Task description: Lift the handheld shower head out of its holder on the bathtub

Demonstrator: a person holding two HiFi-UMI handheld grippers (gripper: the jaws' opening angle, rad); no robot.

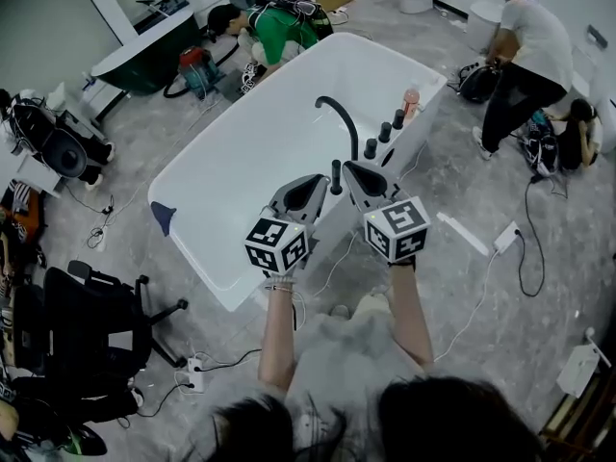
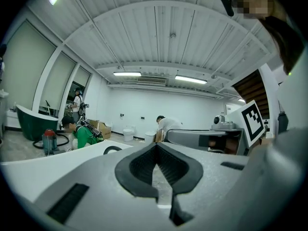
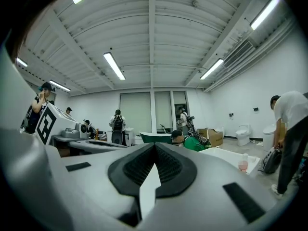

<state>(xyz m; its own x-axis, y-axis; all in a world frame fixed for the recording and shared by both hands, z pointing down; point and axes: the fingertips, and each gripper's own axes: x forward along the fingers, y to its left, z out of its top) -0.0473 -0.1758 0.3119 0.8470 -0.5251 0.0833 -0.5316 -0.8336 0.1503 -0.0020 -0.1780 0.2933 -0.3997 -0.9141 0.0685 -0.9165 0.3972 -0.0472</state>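
Note:
In the head view a white bathtub stands in the middle of the floor. On its near right rim are a curved black spout, a row of black knobs and a slim black upright handheld shower head in its holder. My left gripper is just left of the shower head and my right gripper just right of it, both level and apart from it. The left gripper and right gripper are each shut with nothing between the pads.
A pink bottle stands on the far end of the tub rim. One person bends over a bag at the right; another in green crouches behind the tub. A black office chair, cables and power strips lie on the floor.

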